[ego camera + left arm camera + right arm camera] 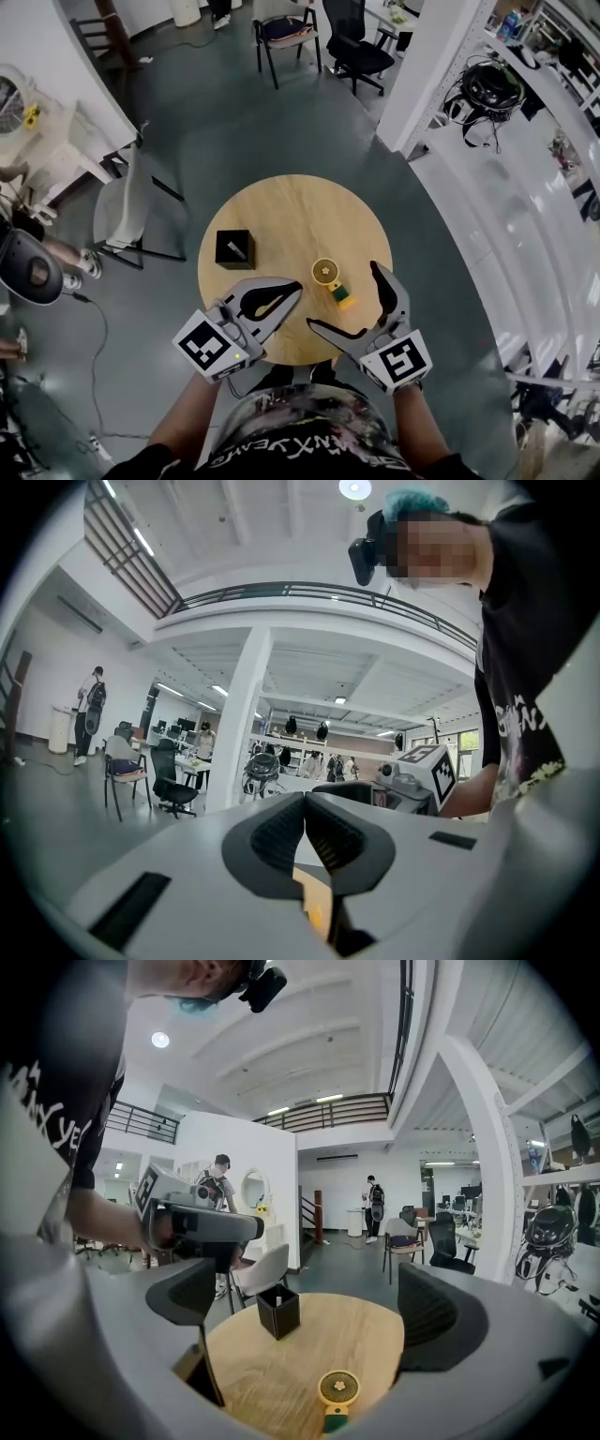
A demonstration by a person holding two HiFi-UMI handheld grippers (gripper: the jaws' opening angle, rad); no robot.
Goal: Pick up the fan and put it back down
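Yellow-headed with a green handle, the fan [332, 281] lies flat on the round wooden desk [291, 202]. It is framed by the spread jaws of the right gripper [343, 296]. In the right gripper view the fan [337, 1392] sits low in the gap between the two jaws, and neither pad touches it. The right gripper [314, 1312] is released and holds nothing. The left gripper [286, 295] sits just left of the fan, over the near edge of the desk, tips pointing towards it. In its own view the left gripper [305, 810] has its jaws clenched together with nothing between them. A black box [234, 248] stands on the desk beyond the left jaws, well left of the right jaws.
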